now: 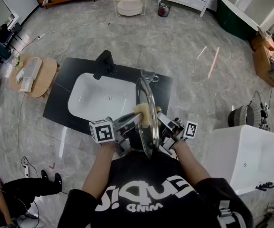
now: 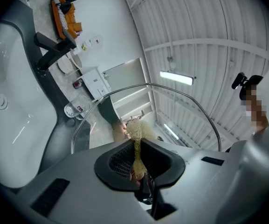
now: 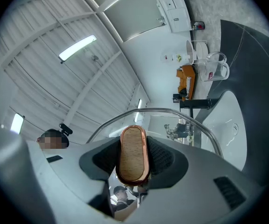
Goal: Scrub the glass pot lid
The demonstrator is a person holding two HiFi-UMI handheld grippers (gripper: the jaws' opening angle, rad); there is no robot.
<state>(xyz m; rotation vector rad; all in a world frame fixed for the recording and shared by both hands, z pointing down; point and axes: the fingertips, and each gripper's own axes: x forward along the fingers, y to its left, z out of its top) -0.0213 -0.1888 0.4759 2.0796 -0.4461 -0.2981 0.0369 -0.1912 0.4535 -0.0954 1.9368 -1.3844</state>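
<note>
I hold the glass pot lid [image 1: 147,127] upright on its edge over the right end of the white sink [image 1: 87,99]. My right gripper [image 1: 164,123] is shut on the lid's wooden, copper-rimmed handle [image 3: 133,154], and the lid's steel rim [image 3: 171,112] arcs beyond the jaws. My left gripper [image 1: 135,119] is shut on a yellowish scrubber [image 1: 143,114], which touches the lid's other face. In the left gripper view the scrubber [image 2: 137,130] sticks out from between the jaws against the glass, inside the rim [image 2: 171,90].
A black faucet [image 1: 106,63] stands behind the sink on the dark counter [image 1: 61,109]. A glass measuring cup [image 1: 149,75] sits at the counter's back right. A white tub [image 1: 246,156] is to the right, a wooden stool [image 1: 32,75] to the left.
</note>
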